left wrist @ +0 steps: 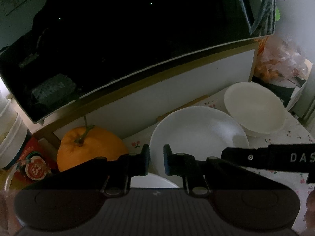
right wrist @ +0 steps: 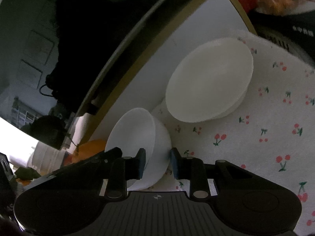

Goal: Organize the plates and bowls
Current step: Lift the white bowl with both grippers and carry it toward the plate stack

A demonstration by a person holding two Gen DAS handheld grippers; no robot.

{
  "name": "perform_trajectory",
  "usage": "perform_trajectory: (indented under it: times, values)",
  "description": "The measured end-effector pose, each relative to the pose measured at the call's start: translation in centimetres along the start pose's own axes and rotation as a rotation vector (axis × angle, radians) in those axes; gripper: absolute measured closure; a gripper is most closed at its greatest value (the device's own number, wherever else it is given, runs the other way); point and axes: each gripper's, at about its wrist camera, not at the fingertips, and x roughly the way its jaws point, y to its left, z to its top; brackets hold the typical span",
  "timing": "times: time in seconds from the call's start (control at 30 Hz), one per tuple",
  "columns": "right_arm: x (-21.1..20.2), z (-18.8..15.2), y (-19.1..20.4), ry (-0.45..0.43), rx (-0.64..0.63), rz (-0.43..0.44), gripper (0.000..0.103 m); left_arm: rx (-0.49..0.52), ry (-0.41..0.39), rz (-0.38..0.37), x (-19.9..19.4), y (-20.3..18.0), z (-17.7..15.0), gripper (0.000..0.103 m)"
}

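Observation:
A white bowl [left wrist: 198, 129] stands on the cherry-print cloth, in front of a white cabinet. My left gripper [left wrist: 156, 160] is shut on its left rim, one pad inside and one outside. My right gripper [right wrist: 158, 164] is shut on the opposite wall of the same bowl [right wrist: 141, 137], with the wall pinched between its blue pads [right wrist: 174, 164]. In the left wrist view, the right gripper's finger [left wrist: 236, 155] reaches in from the right. A cream shallow bowl [left wrist: 256, 108] [right wrist: 208, 80] rests just behind, close to the white bowl.
An orange with a stem [left wrist: 88, 147] lies left of the bowl. A dark appliance [left wrist: 118, 39] sits on the white cabinet [left wrist: 177, 90]. A bag of snacks [left wrist: 279, 63] is at the back right, and a white tub [left wrist: 9, 133] at the far left.

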Motion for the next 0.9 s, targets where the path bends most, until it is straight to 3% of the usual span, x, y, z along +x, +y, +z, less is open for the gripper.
perform_trajectory:
  times: [0.23,0.9]
  values:
    - [-3.1,0.4,0.7,-0.013,-0.064,-0.001,0.076,-0.017,-0.006,-0.03,-2.6,-0.1,-0.4,0.091]
    - [-13.4,-0.9,2.1,0.097,-0.105,-0.124,0.076,-0.18,-0.06,-0.171,-12.5,-2.7,-3.9,0.091]
